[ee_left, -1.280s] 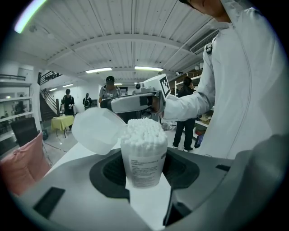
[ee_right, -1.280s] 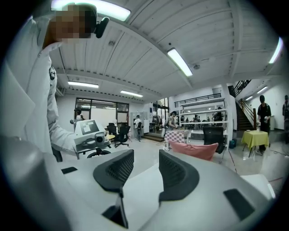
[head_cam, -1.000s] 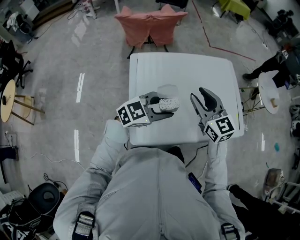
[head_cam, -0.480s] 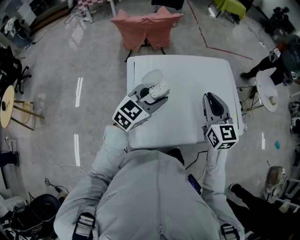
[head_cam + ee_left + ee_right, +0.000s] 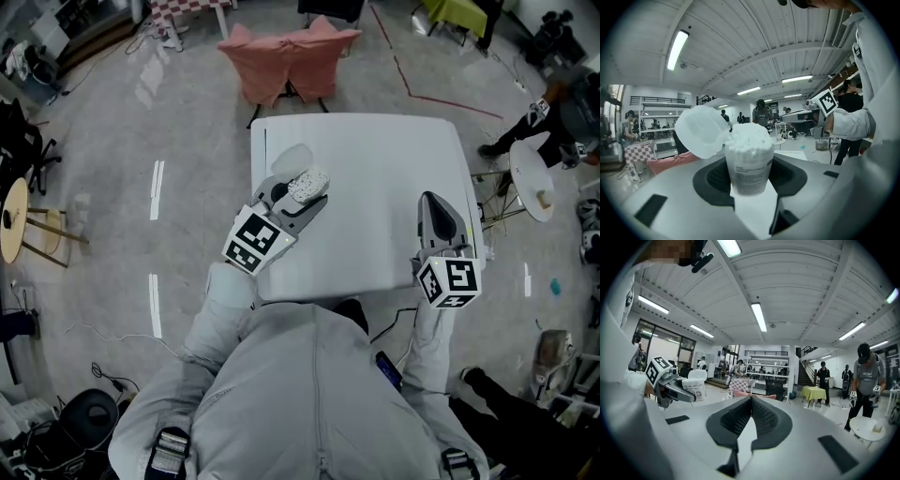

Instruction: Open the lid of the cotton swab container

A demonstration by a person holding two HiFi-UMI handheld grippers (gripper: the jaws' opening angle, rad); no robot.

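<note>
My left gripper (image 5: 298,195) is shut on the cotton swab container (image 5: 748,159), a clear plastic tub packed with white swabs, held above the left part of the white table (image 5: 375,159). Its translucent lid (image 5: 700,130) hangs flipped open to the left on its hinge; the lid (image 5: 292,156) also shows in the head view, and the container (image 5: 695,386) in the right gripper view at the left. My right gripper (image 5: 439,211) hovers over the table's right side. Its jaws have just been closing and now meet with nothing between them (image 5: 751,398).
A pink cloth draped over a chair (image 5: 289,49) stands beyond the table's far edge. A small round white table (image 5: 536,178) sits to the right. People stand about the hall in the distance (image 5: 866,380). A yellow table (image 5: 813,393) stands farther back.
The right jaws went from wide open to shut with nothing in them and drew away to the right. The left gripper swung left and tilted up with the container, lid open.
</note>
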